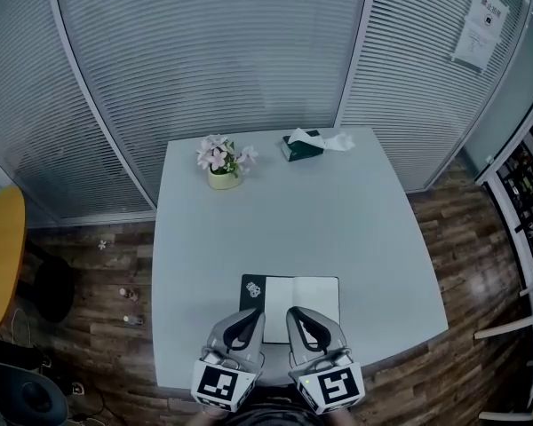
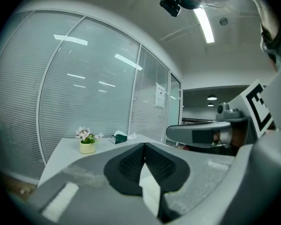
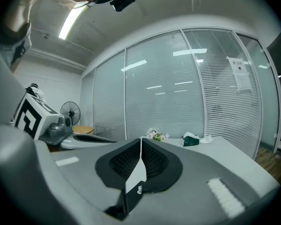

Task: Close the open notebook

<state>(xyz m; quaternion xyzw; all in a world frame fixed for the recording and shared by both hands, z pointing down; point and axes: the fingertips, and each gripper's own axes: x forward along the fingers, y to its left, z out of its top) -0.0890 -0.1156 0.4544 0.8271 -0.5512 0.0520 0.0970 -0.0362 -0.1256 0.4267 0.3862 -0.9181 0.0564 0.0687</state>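
Notebook point(image 1: 300, 298) on table point(image 1: 338, 229), near edge.

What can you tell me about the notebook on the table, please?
The notebook lies open and flat by the table's near edge. White pages fill its middle and right; a dark cover with a small pale mark shows at the left. The left gripper and right gripper overlap its near edge; contact can't be told.

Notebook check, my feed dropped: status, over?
Left tool, right tool shut, empty. Notebook open flat by their tips. Flower pot, tissue box far side, clear.
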